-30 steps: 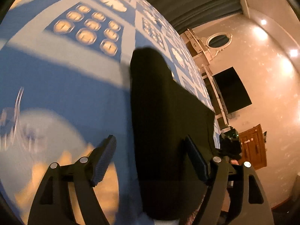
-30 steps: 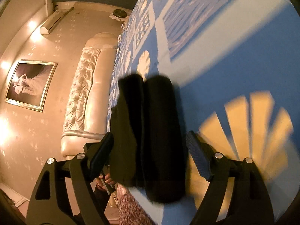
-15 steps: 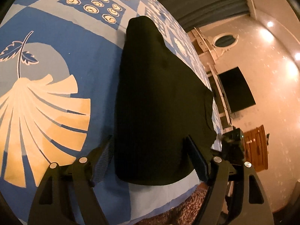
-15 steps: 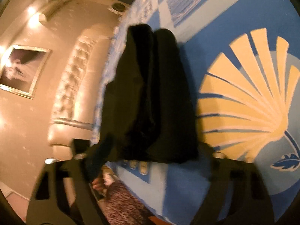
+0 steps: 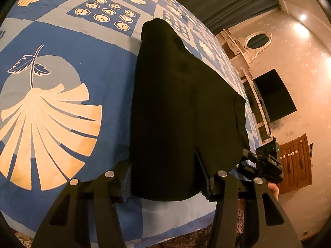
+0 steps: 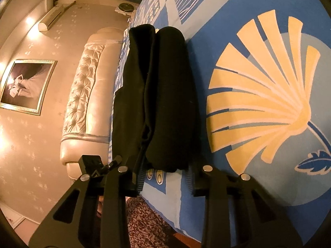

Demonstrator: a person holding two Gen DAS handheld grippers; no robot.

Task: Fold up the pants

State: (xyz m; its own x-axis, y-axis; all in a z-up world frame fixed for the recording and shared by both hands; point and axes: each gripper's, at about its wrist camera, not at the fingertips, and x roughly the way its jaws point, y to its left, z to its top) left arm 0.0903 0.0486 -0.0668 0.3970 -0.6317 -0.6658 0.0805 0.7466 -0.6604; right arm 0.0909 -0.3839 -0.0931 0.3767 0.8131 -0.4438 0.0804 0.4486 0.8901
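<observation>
The black pants (image 5: 182,111) lie folded near the bedspread's (image 5: 62,66) front edge; left gripper (image 5: 165,184) and right gripper (image 6: 165,177) gape, holding nothing, seemingly done.

The pants (image 5: 182,111) are showing as matt black cloth, soft and slightly fuzzy, giving back almost no light. The bedspread (image 5: 68,47) under them is looking like smooth printed cotton in blue, cream and yellow, with no sheen. The left gripper (image 5: 165,181) and right gripper (image 6: 165,177) are appearing as matt black plastic with shiny round metal screw heads and ribbed pads (image 5: 126,183). The headboard (image 6: 86,95) is gleaming like tufted, glossy leather. The cabinet (image 5: 298,165) is reading as polished brown wood. The picture frame (image 6: 26,86) is glinting gold.
</observation>
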